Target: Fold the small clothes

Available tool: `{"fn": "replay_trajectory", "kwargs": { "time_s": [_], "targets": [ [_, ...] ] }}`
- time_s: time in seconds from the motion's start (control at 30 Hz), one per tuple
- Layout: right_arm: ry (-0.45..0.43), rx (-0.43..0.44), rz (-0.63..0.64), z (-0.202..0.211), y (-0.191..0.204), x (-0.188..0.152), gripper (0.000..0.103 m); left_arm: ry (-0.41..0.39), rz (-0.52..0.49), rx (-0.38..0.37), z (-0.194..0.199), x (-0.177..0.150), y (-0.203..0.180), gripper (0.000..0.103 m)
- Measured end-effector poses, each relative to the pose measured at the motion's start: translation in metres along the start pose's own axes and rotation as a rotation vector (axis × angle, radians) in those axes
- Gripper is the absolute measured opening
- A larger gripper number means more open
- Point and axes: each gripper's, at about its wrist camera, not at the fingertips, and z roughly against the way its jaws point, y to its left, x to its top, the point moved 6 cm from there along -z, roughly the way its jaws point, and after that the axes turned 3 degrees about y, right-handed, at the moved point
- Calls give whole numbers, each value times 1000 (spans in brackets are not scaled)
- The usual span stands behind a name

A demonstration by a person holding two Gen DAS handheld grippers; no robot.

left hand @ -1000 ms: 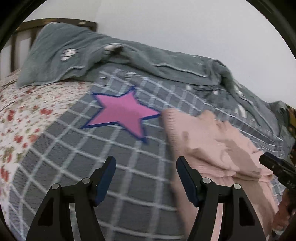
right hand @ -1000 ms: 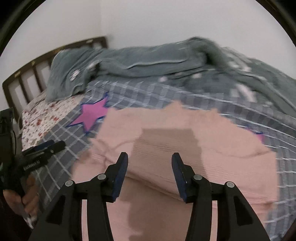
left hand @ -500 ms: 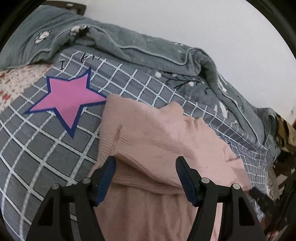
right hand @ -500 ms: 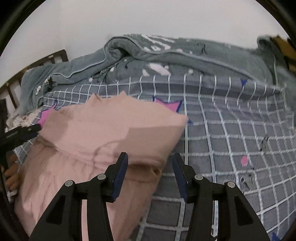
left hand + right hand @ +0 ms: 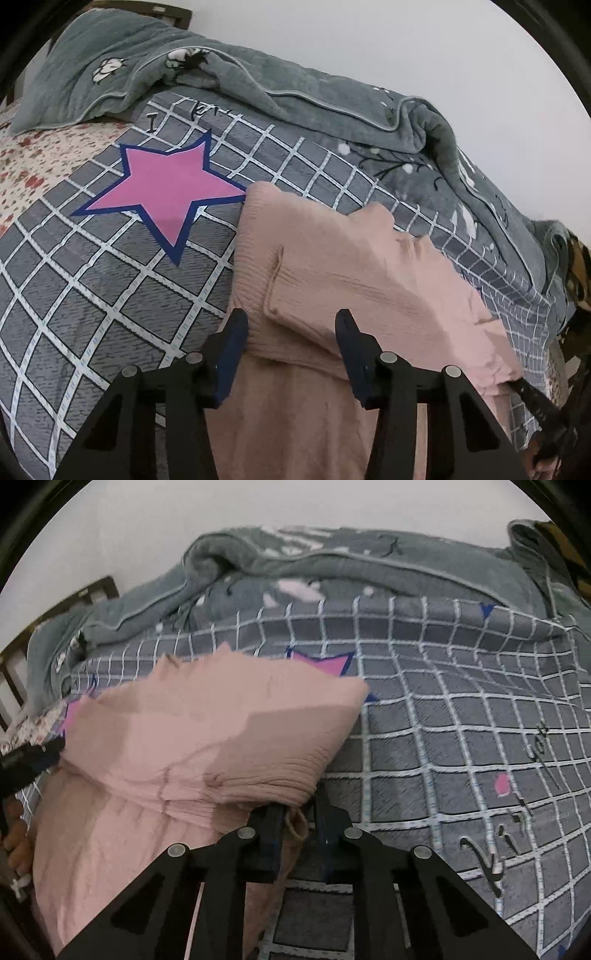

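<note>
Left hand-held gripper (image 5: 291, 341): we hold it spread wide over the pink garment (image 5: 354, 273).
Right hand-held gripper (image 5: 300, 818): we seem to pinch the garment's edge.

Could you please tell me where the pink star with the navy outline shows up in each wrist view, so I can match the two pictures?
Left wrist: the pink star lies whole, upper left of centre, its right tip touching the pink garment.
Right wrist: only a sliver of that star shows at the far left, beside the garment.
Shared landmark: the rumpled grey blanket along the wall.
</note>
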Motion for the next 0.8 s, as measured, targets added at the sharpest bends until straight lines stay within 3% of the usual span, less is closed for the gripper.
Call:
{"fn": "replay_trajectory", "kwargs": {
  "time_s": [0.1, 0.2, 0.3, 0.37, 0.47, 0.63, 0.73, 0.8],
  "targets": [
    [48, -15, 5, -10, -2, -5, 14, 1, -17, -6, 0, -1, -2, 45],
    [49, -42, 13, -7, -4, -5, 28, 0, -29, -10, -1, -1, -3, 45],
    [23, -38, 40, 5, -3, -5, 32, 1, -40, -12, -2, -1, -5, 31],
    [-22, -20, 57, 18, -2, -6, 32, 1, -46, -15, -3, -1, -7, 15],
    [-98, 34, 70, 37, 1, -2, 33, -19, -48, -23, -3, 2, -10, 8],
    [-116, 96, 28, 38, 9, 9, 41, -111, -78, -37, 10, 15, -22, 7],
    [-85, 60, 30, 25, 15, 11, 41, -167, -76, -88, 23, 23, -30, 7],
    [-38, -12, 30, 10, 13, 9, 41, -169, -86, -72, 21, 25, -31, 7]
  ]
}}
